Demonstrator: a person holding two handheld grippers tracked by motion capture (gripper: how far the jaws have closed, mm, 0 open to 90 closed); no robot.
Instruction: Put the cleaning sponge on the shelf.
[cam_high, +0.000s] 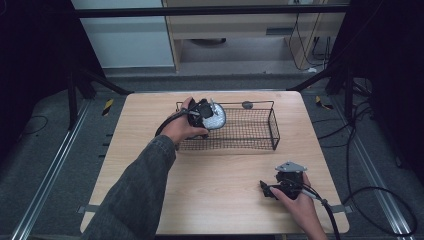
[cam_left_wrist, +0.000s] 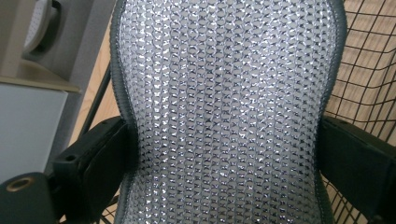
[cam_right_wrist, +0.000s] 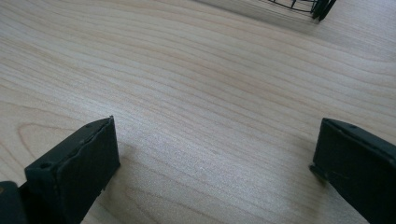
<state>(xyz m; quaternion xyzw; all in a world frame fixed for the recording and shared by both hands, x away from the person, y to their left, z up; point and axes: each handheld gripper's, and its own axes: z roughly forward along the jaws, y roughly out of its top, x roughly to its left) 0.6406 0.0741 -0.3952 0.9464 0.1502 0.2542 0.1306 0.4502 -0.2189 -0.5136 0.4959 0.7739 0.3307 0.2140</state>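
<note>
Silver mesh is covering the object (cam_left_wrist: 224, 112) that the left gripper (cam_high: 204, 116) is holding over the left end of the black wire basket (cam_high: 260, 131) on the worktop (cam_high: 215, 185). In the left gripper view its two black fingers (cam_left_wrist: 100, 161) are pinching the object at its narrow waist, one on each side, and the dark stitched rim is bending slightly inward there. From this, the thing is probably soft and padded, light, and not fragile; what exactly it is cannot be told, perhaps a slipper or a padded pouch. The shiny woven surface is looking a little slippery, so the waist, where the shape is narrowing and the fingers cannot slide toward either wide end, seems the best place to hold it. A grip on a wide end would likely fold or slip. Whether the object is already touching the basket floor cannot be told from the high view. The right gripper (cam_high: 280, 186) is resting low near the front right corner of the worktop, well apart from the basket, and its fingers (cam_right_wrist: 74, 168) are spread wide with nothing between them, only bare wood below.
</note>
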